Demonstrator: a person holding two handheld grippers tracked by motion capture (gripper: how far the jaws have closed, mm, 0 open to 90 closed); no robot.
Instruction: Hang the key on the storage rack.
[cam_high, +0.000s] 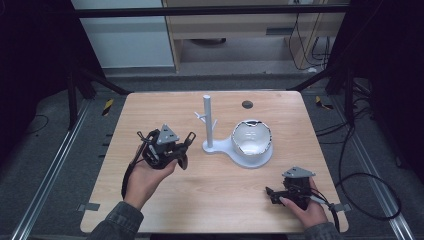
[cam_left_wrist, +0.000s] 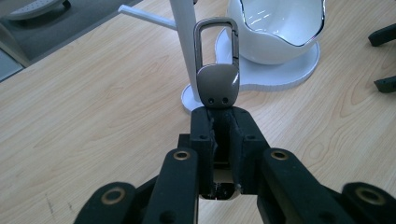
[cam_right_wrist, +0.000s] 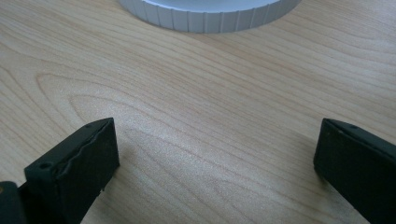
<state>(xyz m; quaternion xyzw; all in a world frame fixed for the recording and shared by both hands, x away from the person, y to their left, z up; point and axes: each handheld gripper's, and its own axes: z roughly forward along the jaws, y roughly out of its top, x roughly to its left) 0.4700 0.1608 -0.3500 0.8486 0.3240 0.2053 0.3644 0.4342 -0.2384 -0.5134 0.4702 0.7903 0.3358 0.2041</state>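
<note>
My left gripper (cam_left_wrist: 223, 116) is shut on the flat end of a dark metal carabiner clip (cam_left_wrist: 217, 70), whose loop points up in front of a white post (cam_left_wrist: 184, 28). In the high view the left gripper (cam_high: 189, 138) is held just left of that post (cam_high: 207, 122), which rises from a white base (cam_high: 220, 147). A white bowl (cam_high: 251, 137) sits on the same base. My right gripper (cam_high: 272, 194) rests low at the table's front right, open with bare wood between its fingers (cam_right_wrist: 74, 163). The ribbed edge of the white base (cam_right_wrist: 210, 14) lies ahead of it.
The wooden table (cam_high: 210, 200) has a small dark round disc (cam_high: 247, 104) near its far edge. A short peg (cam_high: 201, 116) sticks out from the post's left side. Black frame bars and cables surround the table on the floor.
</note>
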